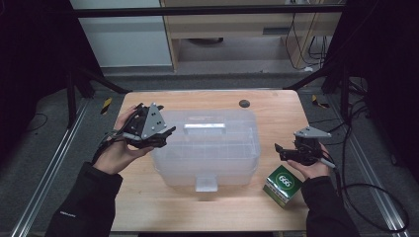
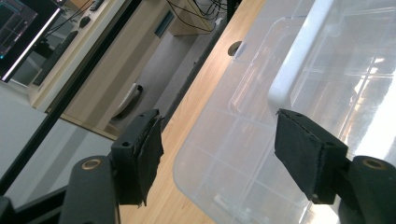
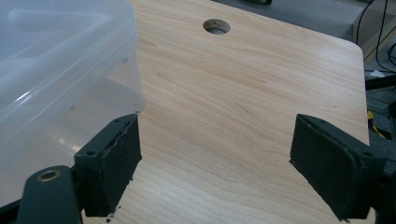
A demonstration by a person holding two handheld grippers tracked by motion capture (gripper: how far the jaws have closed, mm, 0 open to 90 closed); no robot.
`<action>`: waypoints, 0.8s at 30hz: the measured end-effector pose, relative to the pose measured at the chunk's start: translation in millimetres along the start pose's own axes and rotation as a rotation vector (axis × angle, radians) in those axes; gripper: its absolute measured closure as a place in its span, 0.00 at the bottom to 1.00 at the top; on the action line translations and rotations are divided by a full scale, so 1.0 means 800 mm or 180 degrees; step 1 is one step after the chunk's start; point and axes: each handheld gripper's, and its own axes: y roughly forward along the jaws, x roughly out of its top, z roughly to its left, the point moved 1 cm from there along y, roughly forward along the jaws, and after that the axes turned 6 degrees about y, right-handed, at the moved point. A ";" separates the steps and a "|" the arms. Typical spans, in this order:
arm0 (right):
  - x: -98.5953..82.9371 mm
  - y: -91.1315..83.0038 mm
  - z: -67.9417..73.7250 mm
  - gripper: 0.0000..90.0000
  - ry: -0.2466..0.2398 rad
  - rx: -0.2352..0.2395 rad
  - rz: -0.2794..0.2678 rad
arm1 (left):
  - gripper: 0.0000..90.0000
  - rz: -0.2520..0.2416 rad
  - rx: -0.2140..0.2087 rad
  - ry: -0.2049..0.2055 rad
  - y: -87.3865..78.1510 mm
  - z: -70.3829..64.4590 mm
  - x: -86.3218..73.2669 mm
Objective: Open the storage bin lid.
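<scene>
A clear plastic storage box (image 1: 207, 148) with a closed lid and a white handle (image 1: 204, 129) stands in the middle of the wooden table (image 1: 276, 113). My left gripper (image 1: 165, 136) is open at the box's left end. In the left gripper view its jaws (image 2: 224, 154) stand wide apart around a lid corner of the box (image 2: 327, 70), not touching it. My right gripper (image 1: 279, 150) is open just off the box's right end. In the right gripper view the box (image 3: 56, 70) lies beside the left jaw, and bare wood shows between the jaws of the gripper (image 3: 215, 168).
A small green carton (image 1: 282, 185) marked 666 sits near the table's front right, under my right hand. A round cable hole (image 1: 244, 103) lies behind the box. A white latch (image 1: 206, 183) hangs on the box's front side. Cables trail on the floor at right.
</scene>
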 end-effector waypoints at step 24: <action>0.000 0.000 0.000 0.19 0.0009 0.0019 0.0017 | 0.34 0.0221 -0.0070 0.0506 0.017 -0.020 0.025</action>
